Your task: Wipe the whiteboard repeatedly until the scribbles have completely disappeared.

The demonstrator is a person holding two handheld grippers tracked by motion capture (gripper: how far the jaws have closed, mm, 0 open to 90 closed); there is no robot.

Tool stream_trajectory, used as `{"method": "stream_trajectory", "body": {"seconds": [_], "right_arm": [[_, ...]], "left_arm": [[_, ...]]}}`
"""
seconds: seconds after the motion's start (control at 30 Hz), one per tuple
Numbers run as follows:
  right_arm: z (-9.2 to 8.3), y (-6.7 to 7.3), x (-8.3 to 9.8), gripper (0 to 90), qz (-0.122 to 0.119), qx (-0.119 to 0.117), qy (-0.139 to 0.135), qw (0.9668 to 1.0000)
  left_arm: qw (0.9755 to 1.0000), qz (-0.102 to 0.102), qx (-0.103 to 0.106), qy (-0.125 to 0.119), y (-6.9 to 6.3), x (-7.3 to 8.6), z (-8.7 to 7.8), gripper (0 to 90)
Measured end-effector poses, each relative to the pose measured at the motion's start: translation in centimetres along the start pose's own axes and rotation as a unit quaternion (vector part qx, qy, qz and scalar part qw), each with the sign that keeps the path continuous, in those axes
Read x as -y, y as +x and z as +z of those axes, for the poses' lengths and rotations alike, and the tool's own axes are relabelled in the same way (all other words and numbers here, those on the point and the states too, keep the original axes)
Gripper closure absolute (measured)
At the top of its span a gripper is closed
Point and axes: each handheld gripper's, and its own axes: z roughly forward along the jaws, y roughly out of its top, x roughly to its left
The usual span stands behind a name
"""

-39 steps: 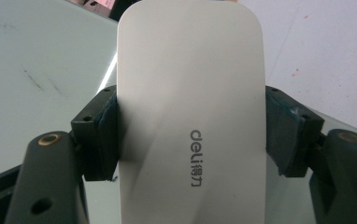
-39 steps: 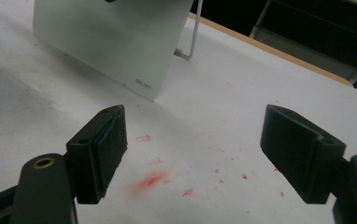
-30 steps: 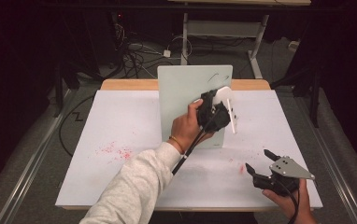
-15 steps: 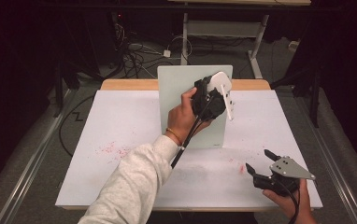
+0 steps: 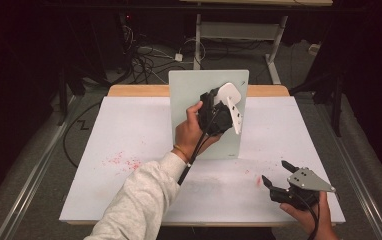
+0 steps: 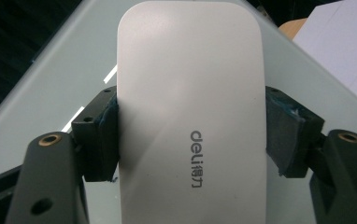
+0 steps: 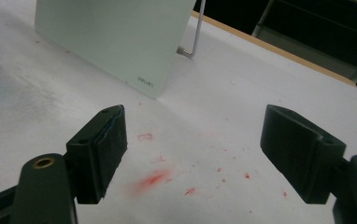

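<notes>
Pinching a white deli eraser (image 6: 190, 116) flat against the upright glass whiteboard (image 5: 189, 95), seemingly for wiping, the left claw (image 5: 219, 112) is working while the right claw (image 5: 279, 177) is idling spread near the whiteboard's base.

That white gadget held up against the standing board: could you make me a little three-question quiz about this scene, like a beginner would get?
1. True or false: the left gripper is clamped on a white eraser marked "deli".
2. Multiple choice: the pale green board is
A) lying flat on the table
B) standing propped up on the table
C) held up by the right gripper
3. Fill in: the right gripper hangs open above ____ smudges on the white table.

Key:
1. True: both pads press the eraser's sides.
2. B: in the right gripper view a metal prop shows behind it.
3. Red.
</notes>
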Motion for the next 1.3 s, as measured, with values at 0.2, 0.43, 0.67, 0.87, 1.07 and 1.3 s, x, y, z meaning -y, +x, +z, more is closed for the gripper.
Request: {"method": "stream_trajectory", "body": {"seconds": [0.2,0.43,0.67,0.87,1.07,1.3], "right_arm": [[0.0,0.1,0.0,23.3,-0.003,-0.002,0.0,1.0],[0.0,-0.1,0.0,23.3,-0.005,-0.004,0.0,1.0],[0.1,0.1,0.1,23.3,-0.001,-0.002,0.0,1.0],[0.2,0.1,0.1,23.3,-0.007,-0.003,0.003,1.0],[0.2,0.2,0.1,23.3,-0.007,-0.004,0.004,1.0],[0.3,0.2,0.2,23.3,-0.007,-0.004,0.005,1.0]], "left_arm": [[0.9999,0.011,0.004,-0.009,-0.8,-2.3,0.9,29.1],[0.9988,0.046,0.015,-0.001,-3.2,-1.5,0.9,29.1],[0.9972,0.069,0.026,0.012,-5.6,1.4,0.3,29.1],[0.9961,0.081,0.029,0.02,-7.5,4.3,-0.3,29.0],[0.9958,0.083,0.029,0.027,-8.5,5.6,-0.6,29.1],[0.9974,0.06,0.035,0.018,-6.6,3.7,-0.5,29.1]]}}
